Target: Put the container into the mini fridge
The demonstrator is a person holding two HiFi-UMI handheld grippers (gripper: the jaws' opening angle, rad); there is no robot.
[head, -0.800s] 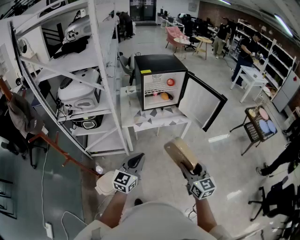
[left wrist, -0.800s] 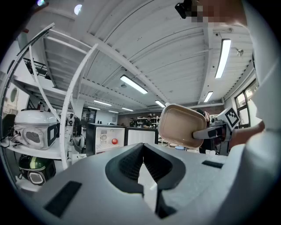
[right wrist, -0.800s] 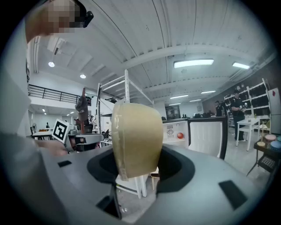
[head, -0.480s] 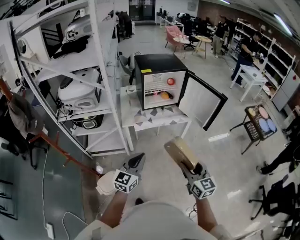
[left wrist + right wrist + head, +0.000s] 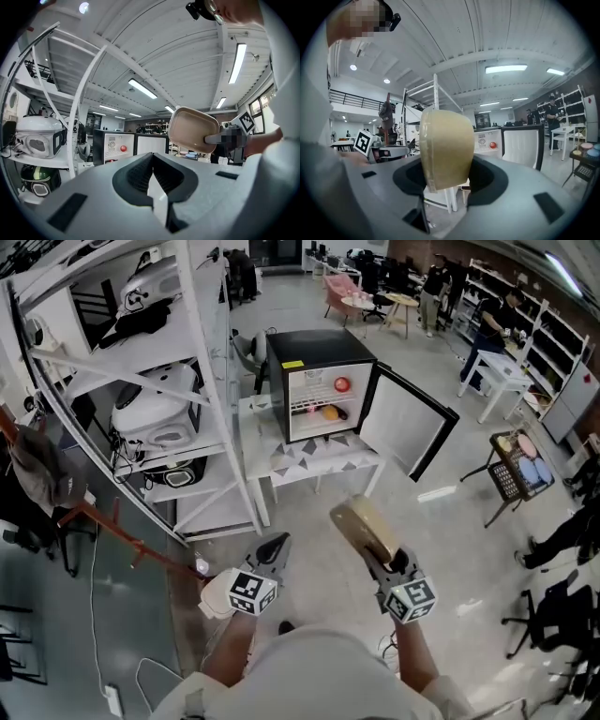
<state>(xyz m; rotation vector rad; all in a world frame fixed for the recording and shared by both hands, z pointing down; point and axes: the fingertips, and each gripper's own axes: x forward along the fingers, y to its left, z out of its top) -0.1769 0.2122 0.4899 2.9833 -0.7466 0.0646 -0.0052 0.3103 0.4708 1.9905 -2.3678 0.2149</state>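
My right gripper (image 5: 380,557) is shut on a beige lidded container (image 5: 363,529), held on edge above the floor; in the right gripper view the container (image 5: 443,150) stands upright between the jaws. The black mini fridge (image 5: 309,381) sits on a small white table (image 5: 319,463) ahead, its door (image 5: 405,432) swung open to the right, with a red item and an orange item on its shelves. My left gripper (image 5: 270,552) is lower left, jaws shut with nothing between them (image 5: 152,176). The left gripper view also shows the container (image 5: 193,129) and the fridge (image 5: 112,145).
A white metal shelving rack (image 5: 150,399) with rice cookers stands to the left of the fridge table. A black folding rack (image 5: 520,482) with plates stands at right. People, desks and chairs fill the far room. Bare floor lies between me and the fridge table.
The view has shifted forward slightly; the fridge and table sit a little higher in the frame. Both grippers hold their poses, the container still in the right one.
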